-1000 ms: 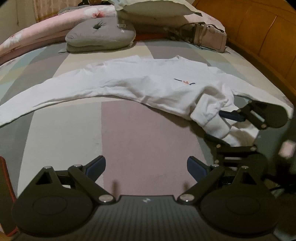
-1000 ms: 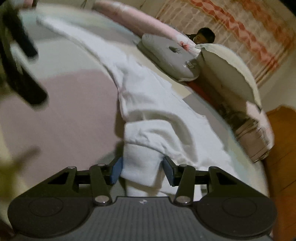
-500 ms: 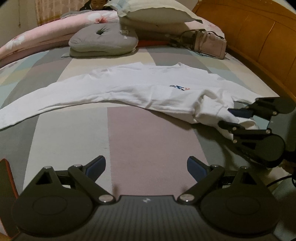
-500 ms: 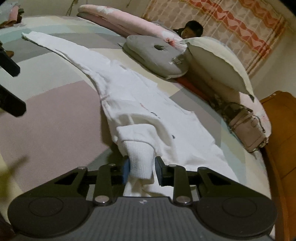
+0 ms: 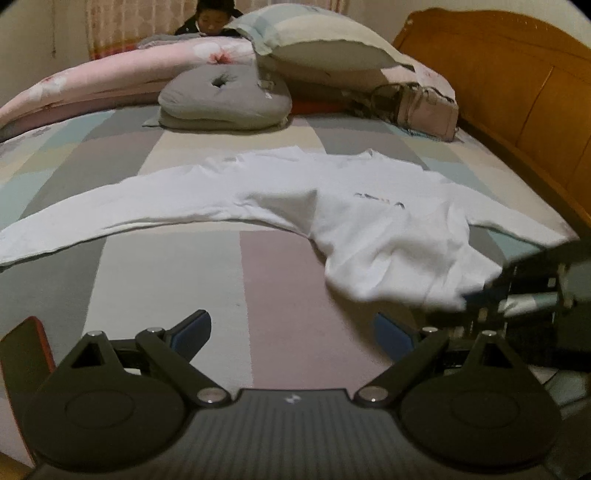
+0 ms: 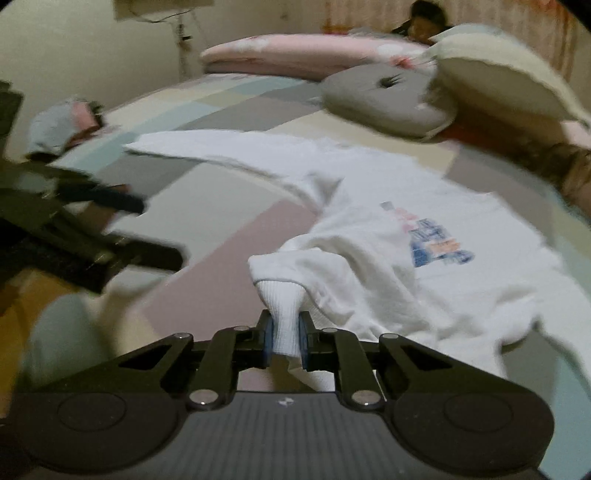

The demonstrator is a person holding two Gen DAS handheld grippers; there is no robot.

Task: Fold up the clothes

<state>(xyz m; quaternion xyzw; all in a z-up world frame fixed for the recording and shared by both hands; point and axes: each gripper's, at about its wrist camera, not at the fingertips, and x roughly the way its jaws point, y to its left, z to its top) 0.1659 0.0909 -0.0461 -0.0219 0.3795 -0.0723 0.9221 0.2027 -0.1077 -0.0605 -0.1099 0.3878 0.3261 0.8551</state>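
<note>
A white long-sleeved shirt [image 5: 369,218] with a small chest print lies spread across the striped bedspread [image 5: 166,280]; one sleeve stretches far to the left. In the right wrist view the shirt [image 6: 424,266] shows its blue and red print, and my right gripper [image 6: 286,341] is shut on the ribbed cuff [image 6: 282,302] of the other sleeve, lifted off the bed. My left gripper [image 5: 291,328] hovers open over the pink stripe, nothing between its fingers. The right gripper [image 5: 480,299] appears blurred at the right edge of the left wrist view.
A grey cushion [image 5: 225,99], large pillows [image 5: 317,48], a rolled pink quilt [image 5: 110,81] and a pale handbag [image 5: 424,107] sit at the far side. A wooden headboard [image 5: 517,81] runs along the right. A person [image 5: 210,18] sits behind the bed.
My right gripper has closed tightly on the sleeve cuff and pulled it nearer and lower, dragging the shirt's right side. The left gripper stayed open and shifted its view slightly.
</note>
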